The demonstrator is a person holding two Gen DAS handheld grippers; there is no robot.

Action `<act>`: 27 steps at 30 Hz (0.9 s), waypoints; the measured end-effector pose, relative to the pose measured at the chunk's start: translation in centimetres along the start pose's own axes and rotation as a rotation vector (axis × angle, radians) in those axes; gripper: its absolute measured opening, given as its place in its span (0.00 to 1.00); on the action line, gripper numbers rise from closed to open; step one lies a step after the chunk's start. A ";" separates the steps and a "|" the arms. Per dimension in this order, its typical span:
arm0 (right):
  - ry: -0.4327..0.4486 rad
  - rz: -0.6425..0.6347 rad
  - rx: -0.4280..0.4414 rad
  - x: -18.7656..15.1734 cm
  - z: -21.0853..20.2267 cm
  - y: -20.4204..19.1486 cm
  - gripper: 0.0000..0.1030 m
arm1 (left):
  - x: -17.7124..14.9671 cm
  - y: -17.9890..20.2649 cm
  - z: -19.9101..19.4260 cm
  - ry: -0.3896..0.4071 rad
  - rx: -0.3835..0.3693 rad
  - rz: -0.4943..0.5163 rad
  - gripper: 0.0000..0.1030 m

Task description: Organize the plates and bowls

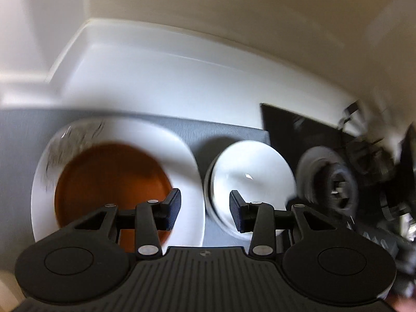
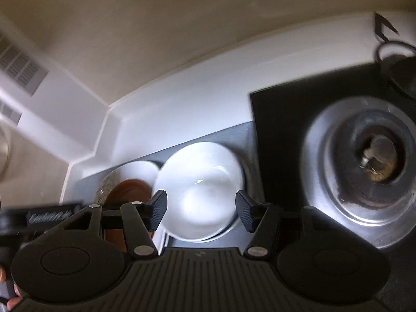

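A large white plate (image 1: 187,166) lies on a grey mat (image 1: 228,132) with a brown plate (image 1: 109,179) stacked on it. To its right is a stack of white bowls (image 1: 254,166). My left gripper (image 1: 205,212) is open and empty, hovering over the gap between the plate and the bowls. In the right wrist view my right gripper (image 2: 201,209) is open and empty, with the white bowls (image 2: 200,189) showing between its fingers. The brown plate (image 2: 127,189) and the white plate (image 2: 137,171) lie to the left.
A stove with a black top (image 2: 280,119) and a metal burner (image 2: 369,166) lies right of the mat. The burner also shows in the left wrist view (image 1: 327,176). A white backsplash (image 1: 182,78) and beige wall stand behind. The left gripper's body (image 2: 39,215) is at the left edge.
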State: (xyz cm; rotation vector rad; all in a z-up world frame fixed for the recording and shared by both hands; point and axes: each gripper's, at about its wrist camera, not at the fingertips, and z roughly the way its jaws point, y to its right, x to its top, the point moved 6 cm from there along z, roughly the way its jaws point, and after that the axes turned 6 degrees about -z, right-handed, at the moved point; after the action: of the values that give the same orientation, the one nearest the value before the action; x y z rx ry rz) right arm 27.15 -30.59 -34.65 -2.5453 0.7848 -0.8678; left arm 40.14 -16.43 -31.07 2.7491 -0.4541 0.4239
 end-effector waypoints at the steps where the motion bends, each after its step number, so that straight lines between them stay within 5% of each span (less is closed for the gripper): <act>1: -0.015 0.028 0.014 -0.1 0.2 0.7 0.62 | 0.7 0.8 0.6 -0.003 0.020 0.018 0.41; 6: -0.042 0.098 -0.014 -0.2 0.4 3.8 0.63 | 2.9 2.0 3.4 -0.026 0.070 0.054 0.38; 13: -0.085 0.177 0.040 -1.5 2.0 4.3 0.63 | 3.1 2.6 6.0 -0.087 0.063 0.150 0.17; 20: -0.114 0.219 0.057 -1.7 4.8 4.1 0.62 | 2.4 2.2 7.6 -0.150 0.093 0.185 0.18; 22: -0.127 0.243 0.069 -2.0 5.7 4.1 0.59 | 2.3 2.1 7.5 -0.153 0.088 0.195 0.17; 24: -0.128 0.247 0.066 -2.2 6.3 4.1 0.41 | 1.9 2.3 7.5 -0.156 0.087 0.251 0.16; 27: -0.112 0.214 0.040 -2.3 6.4 3.9 0.38 | 1.4 2.2 7.2 -0.153 0.080 0.264 0.16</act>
State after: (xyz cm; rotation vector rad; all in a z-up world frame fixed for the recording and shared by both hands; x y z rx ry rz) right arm 28.24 -31.41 -42.36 -2.3962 0.9725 -0.6605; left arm 42.30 -21.34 -36.50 2.8195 -0.8626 0.2997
